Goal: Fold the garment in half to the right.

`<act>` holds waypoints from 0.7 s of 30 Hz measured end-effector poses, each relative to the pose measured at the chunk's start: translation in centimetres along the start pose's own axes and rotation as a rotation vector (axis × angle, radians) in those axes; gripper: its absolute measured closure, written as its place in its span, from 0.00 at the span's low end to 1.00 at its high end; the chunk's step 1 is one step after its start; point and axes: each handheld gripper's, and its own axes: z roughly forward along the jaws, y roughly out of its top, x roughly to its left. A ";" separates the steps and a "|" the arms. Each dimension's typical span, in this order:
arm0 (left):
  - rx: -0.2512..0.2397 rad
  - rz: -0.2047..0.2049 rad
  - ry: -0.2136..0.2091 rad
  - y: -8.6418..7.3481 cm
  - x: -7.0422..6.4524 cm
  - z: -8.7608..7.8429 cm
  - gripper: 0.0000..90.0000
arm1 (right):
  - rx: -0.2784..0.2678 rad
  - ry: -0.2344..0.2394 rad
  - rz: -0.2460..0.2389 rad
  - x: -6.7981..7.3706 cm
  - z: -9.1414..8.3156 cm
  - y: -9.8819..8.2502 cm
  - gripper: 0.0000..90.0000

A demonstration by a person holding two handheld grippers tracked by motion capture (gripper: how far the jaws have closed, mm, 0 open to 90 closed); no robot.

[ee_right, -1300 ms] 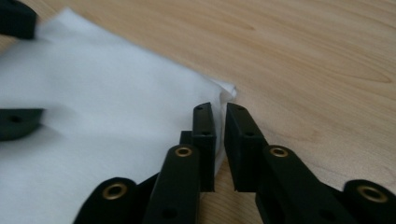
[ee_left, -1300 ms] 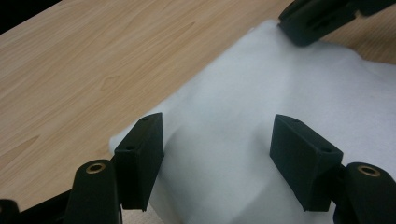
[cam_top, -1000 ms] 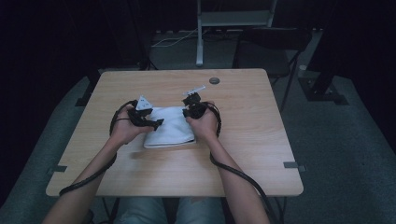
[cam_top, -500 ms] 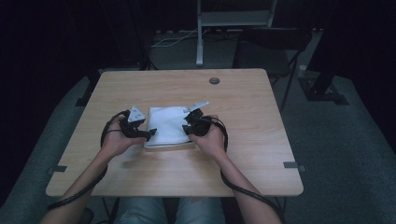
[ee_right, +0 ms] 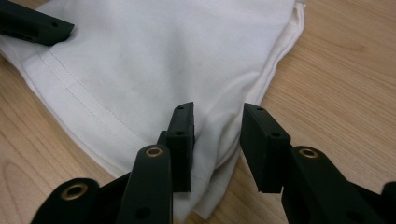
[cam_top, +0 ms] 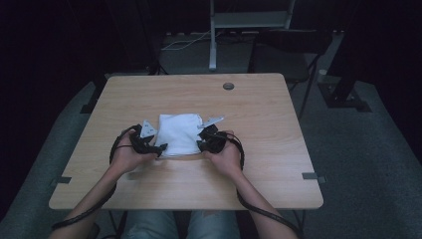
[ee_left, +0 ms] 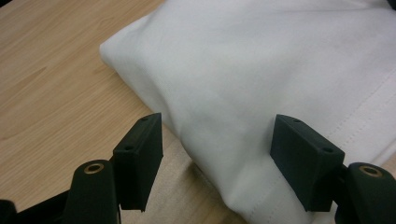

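A folded white cloth (cam_top: 180, 133) lies flat on the middle of the wooden table (cam_top: 259, 114). My left gripper (cam_top: 160, 148) rests at its near left corner. In the left gripper view its jaws (ee_left: 217, 154) stand wide open, straddling the cloth's (ee_left: 261, 74) folded edge without pressing it. My right gripper (cam_top: 201, 144) is at the near right corner. Its jaws (ee_right: 217, 135) are partly open, with the layered edge of the cloth (ee_right: 163, 56) in the gap between them. The left gripper's jaw tip (ee_right: 32, 25) lies on the cloth's far side in the right gripper view.
A round cable hole (cam_top: 228, 86) sits near the table's far edge. Behind the table stand a dark chair (cam_top: 293, 45) and a metal stand (cam_top: 214, 35). Bare wood surrounds the cloth on all sides.
Both grippers have moved back toward the person along the cloth's sides, from its far corners to its near corners, and come down to the table. The cloth now lies flatter.
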 end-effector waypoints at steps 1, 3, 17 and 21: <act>0.003 -0.006 0.001 0.0 0.1 0.1 0.38 | -0.002 -0.002 0.000 0.0 0.0 0.0 0.72; 0.002 -0.014 0.006 0.0 0.2 0.3 0.38 | -0.007 -0.006 0.005 0.0 0.2 -0.1 0.72; 0.002 -0.026 0.021 0.7 1.5 1.1 0.38 | -0.022 -0.034 0.031 -0.5 1.2 0.6 0.69; -0.010 -0.027 0.011 0.4 1.3 0.4 0.38 | -0.075 -0.037 0.041 -0.2 0.1 0.5 0.69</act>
